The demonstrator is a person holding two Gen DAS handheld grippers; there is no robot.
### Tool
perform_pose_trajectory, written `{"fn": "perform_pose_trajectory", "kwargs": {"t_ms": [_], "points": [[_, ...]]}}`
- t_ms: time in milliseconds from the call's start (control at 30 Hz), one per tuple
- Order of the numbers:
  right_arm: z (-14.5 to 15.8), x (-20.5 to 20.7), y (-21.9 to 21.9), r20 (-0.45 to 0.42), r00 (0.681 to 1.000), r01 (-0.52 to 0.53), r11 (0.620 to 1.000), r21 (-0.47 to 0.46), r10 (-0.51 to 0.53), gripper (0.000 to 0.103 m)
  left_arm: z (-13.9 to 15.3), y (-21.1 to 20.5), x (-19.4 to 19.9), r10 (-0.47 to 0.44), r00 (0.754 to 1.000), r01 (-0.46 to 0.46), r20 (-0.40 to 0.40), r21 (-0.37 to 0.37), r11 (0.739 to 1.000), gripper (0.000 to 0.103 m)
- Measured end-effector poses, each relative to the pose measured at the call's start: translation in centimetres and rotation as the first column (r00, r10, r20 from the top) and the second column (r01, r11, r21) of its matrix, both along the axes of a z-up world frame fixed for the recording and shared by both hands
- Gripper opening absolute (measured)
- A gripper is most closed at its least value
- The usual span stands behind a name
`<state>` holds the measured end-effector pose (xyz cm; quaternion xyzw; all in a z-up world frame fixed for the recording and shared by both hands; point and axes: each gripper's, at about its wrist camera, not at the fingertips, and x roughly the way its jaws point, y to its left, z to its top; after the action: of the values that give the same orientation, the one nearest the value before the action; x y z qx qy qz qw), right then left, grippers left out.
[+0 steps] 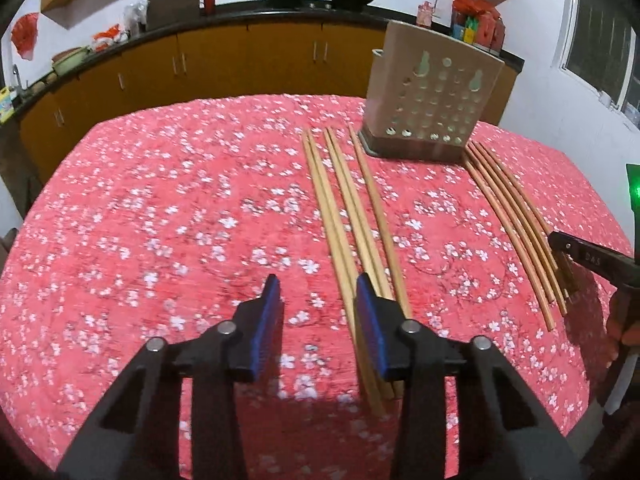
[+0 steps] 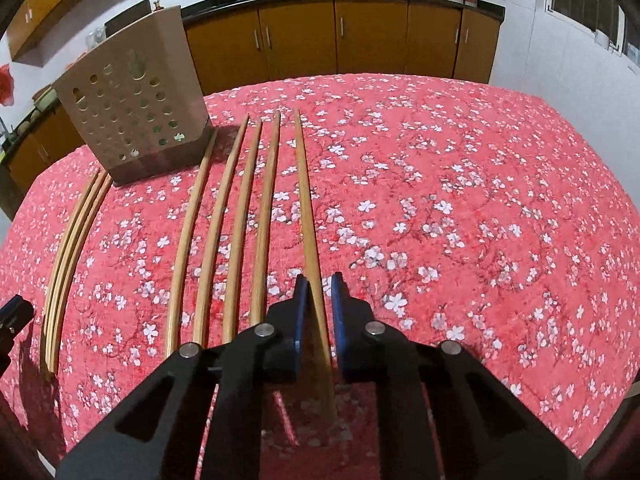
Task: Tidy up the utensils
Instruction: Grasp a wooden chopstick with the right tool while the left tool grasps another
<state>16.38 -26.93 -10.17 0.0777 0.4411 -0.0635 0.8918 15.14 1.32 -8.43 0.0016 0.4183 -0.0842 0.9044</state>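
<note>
A worktop (image 2: pixel 480 200) covered in a red cloth with white blossoms holds two groups of wooden chopsticks and a beige perforated utensil holder (image 1: pixel 432 92) standing upright at the far side.

In the right wrist view, the right gripper (image 2: pixel 320 292) has its blue fingers (image 2: pixel 300 320) narrowly parted around the near end of one chopstick (image 2: pixel 306 200), the rightmost of five darker chopsticks lying side by side and pointing away. The pads sit close on either side of it; whether they already press the wood is hard to tell. The other four darker chopsticks (image 2: pixel 236 220) lie just to its left, apart from one another.

In the left wrist view, the left gripper (image 1: pixel 318 292) is wide open and holds nothing. Its right finger (image 1: pixel 370 320) lies over the near ends of the pale chopsticks (image 1: pixel 348 208), a tighter bundle to the left of the holder.

The step in hand appears to be picking up the single chopstick. To do it well, the fingers should close squarely across the stick near its thick end, lift it clear of its neighbours, then tip it upright over the holder's open top.
</note>
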Motion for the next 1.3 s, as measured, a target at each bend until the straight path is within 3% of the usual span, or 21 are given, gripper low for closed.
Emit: {"fn": "perform_pose_trajectory", "kwargs": {"t_ms": [133,367,533,733,933,1133,1300], "points": [[-0.1,0.2,0.0,0.0,1.0,0.001,1.0,-0.003,-0.001,0.013,-0.7,-0.4,0.3,-0.017,0.999,0.018,-0.037,0.002,1.0,0.023],[-0.1,0.6,0.0,-0.004,1.0,-0.004,1.0,-0.002,0.004,0.013,-1.8,-0.8,0.5,-0.038,0.997,0.039,-0.065,0.008,0.999,0.018],[-0.1,0.6,0.5,0.002,1.0,-0.019,1.0,-0.02,0.019,0.013,-2.1,-1.3,1.0,-0.033,0.998,0.036,-0.051,0.06,0.998,0.01],[-0.4,1.3,0.0,0.005,0.999,-0.044,0.999,-0.031,0.045,0.008,-2.0,0.5,4.5,0.018,0.998,-0.013,-0.057,0.078,0.997,0.008],[-0.8,2.9,-1.8,0.025,1.0,-0.017,1.0,-0.022,0.018,0.008,-1.8,3.0,6.9,0.044,0.998,-0.043,-0.049,0.031,0.999,0.008],[-1.0,3.4,-2.2,0.04,0.999,0.009,1.0,-0.019,-0.008,0.008,-1.9,3.8,6.8,0.043,0.998,-0.044,-0.037,-0.026,0.999,0.009],[-0.9,2.8,-1.9,0.039,0.999,-0.002,1.0,-0.024,0.003,0.008,-1.8,3.7,5.5,0.041,0.998,-0.042,-0.037,-0.026,0.999,0.009]]}}
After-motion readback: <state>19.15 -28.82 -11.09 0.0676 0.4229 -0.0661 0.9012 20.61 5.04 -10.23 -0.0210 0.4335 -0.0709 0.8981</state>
